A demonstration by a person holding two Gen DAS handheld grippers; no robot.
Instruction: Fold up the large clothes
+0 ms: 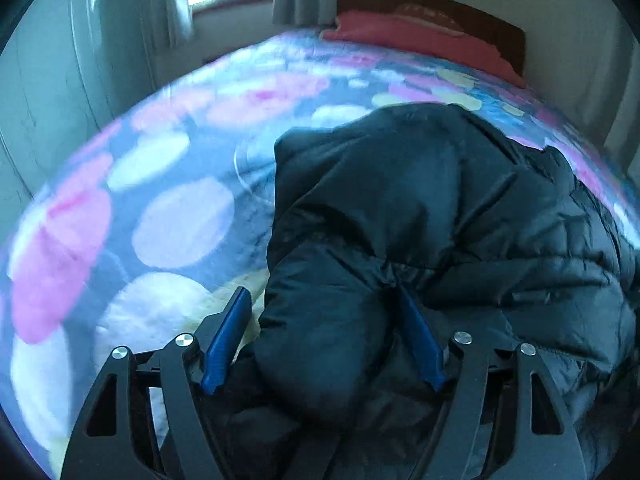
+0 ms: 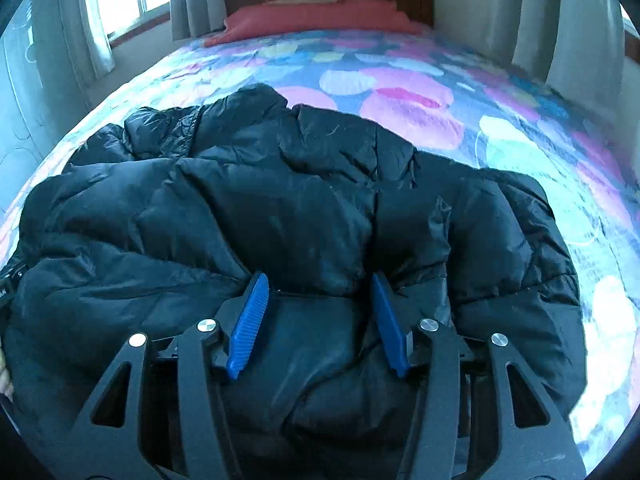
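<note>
Both tools straddle thick folds of the black puffer jacket point(image 2: 304, 208): left tool point(image 1: 324, 304), right tool point(image 2: 320, 284); whether they're clamped I cannot tell; slippery padding may slide free on the bed point(image 2: 420, 92)

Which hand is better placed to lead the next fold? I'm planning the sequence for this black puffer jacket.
Probably the left. The left gripper has a thick bunch at the puffer jacket edge between its jaws, with open floral bedspread alongside. The right gripper sits mid-garment, padding bulging on both sides.
</note>
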